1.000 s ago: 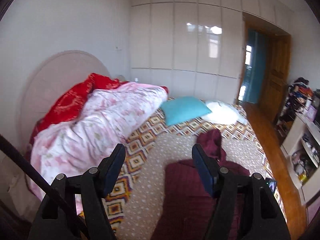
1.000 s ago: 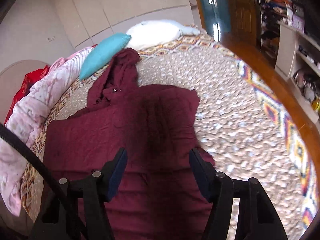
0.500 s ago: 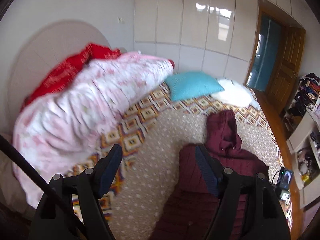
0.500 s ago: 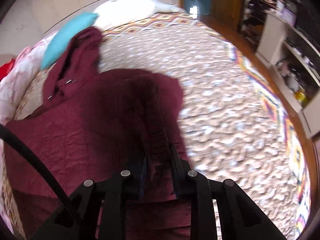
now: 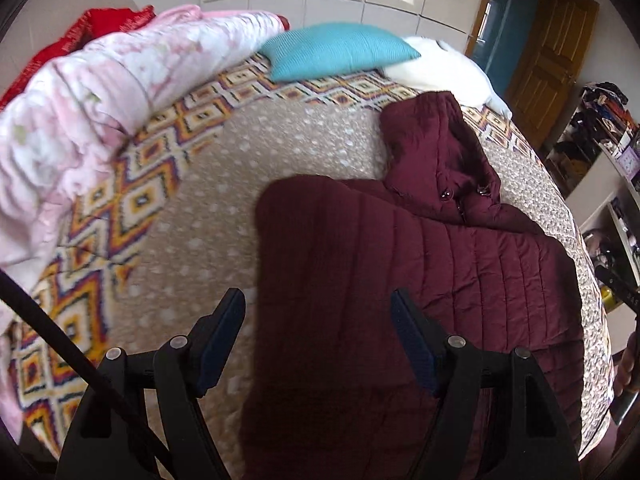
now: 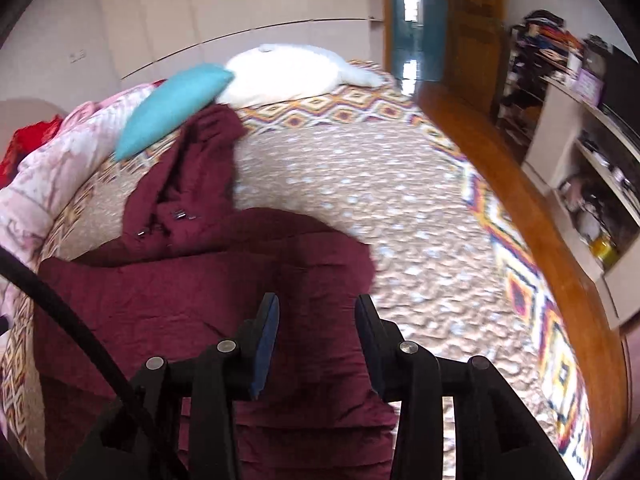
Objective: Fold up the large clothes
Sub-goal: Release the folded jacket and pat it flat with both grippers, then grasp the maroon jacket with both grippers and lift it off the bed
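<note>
Maroon quilted hooded jacket (image 5: pixel 420 272) lies spread on the bed (image 5: pixel 208 200), hood toward a teal pillow (image 5: pixel 340 54) | left tongs (image 5: pixel 318 320) released, jaws wide above the jacket's left edge | right tongs (image 6: pixel 316 320) just reopening, jaws apart over the fabric, gripping nothing | pink quilt (image 5: pixel 100 92) far left of the left tongs

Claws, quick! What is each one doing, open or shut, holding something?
Left claw: open, holding nothing, above the maroon jacket.
Right claw: its jaws have just been opening; open over the jacket, gripping nothing.
</note>
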Available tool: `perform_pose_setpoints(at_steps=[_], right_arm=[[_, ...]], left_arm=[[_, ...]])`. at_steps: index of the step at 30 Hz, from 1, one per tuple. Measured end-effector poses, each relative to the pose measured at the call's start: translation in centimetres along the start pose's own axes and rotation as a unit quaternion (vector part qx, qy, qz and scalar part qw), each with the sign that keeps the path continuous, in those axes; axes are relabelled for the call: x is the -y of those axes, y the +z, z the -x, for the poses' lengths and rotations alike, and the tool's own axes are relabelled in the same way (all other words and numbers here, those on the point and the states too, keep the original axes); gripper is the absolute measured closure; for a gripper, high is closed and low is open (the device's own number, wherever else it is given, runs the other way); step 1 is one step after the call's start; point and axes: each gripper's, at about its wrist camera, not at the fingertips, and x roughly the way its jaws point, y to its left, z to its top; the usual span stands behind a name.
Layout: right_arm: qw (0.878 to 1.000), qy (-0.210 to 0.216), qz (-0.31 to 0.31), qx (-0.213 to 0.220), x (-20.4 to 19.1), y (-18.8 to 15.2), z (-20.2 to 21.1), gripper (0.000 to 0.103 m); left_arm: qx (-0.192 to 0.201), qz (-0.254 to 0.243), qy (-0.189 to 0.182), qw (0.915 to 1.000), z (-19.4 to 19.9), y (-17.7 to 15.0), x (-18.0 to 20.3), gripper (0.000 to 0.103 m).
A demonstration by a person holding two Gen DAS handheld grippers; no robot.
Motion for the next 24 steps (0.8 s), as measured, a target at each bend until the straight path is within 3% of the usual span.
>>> perform_pose_setpoints(at_steps=[2,7,12,16,20,24], right_arm=[[1.000,0.014,0.012,-0.018,-1.4,-0.2,-1.5,0.061],[0.997,-0.022,0.019,-0.073,-1.2,-1.8,-7.4,0.061],[0.997,-0.025,0.022,-0.066,-1.1,-2.5,-8.1,0.054],[0.997,-0.030,0.028,-0.066,-2.2,-1.3,-6.5,0.054],[0.999,0.016,0.017,-0.045,-3.7,1.2,-3.2,0.051],[0.997,0.061,0.018,-0.045,-7.2,4.4,-2.6,0.047]], left_arm=[[-0.004,0.002,0.004,1.0000,-1.9,0.5,0.2,0.029],[-0.033,0.015,0.023,0.9991,-8.1,0.8,-1.1,0.029],[-0.054,0.068,-0.014,0.9962,-10.9,0.0,-3.1,0.021],[-0.050,0.107,-0.031,0.9926,-9.2,-0.4,-3.9,0.026],[-0.013,0.095,-0.018,0.9952,-4.5,-2.2,-3.0,0.026],[0.017,0.081,-0.027,0.9962,-1.7,-5.3,-2.3,0.026]])
